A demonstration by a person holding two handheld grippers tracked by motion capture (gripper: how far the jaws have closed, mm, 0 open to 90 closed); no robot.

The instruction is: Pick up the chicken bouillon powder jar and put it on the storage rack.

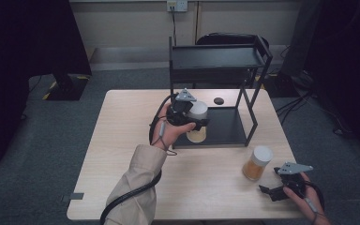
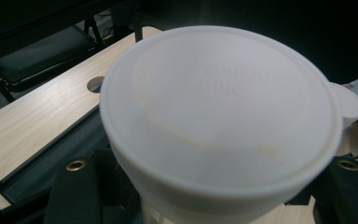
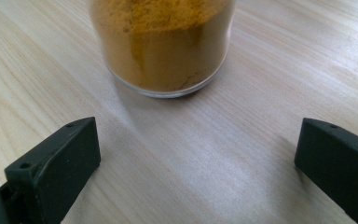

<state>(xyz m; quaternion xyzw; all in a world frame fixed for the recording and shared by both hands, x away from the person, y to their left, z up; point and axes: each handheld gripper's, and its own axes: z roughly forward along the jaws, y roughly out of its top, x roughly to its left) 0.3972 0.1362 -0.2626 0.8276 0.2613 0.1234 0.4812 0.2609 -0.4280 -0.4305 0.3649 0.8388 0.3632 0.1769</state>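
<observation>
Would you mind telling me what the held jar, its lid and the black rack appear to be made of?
The held jar looks like clear glass or plastic, as pale contents show through its wall. Its lid seems matte white plastic: smooth, opaque, with faint raised lettering. The black rack appears to be painted metal, judging by its thin straight bars and flat, dull shelves. The left gripper is clamped on the jar.

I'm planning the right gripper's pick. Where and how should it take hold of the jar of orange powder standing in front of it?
Grip the jar of orange powder around its glass body, below the white lid, coming in level from the near side, where the right gripper already faces it with jaws open. The jar stands upright on the table with round walls, so pads on opposite sides should probably hold it steady.
</observation>
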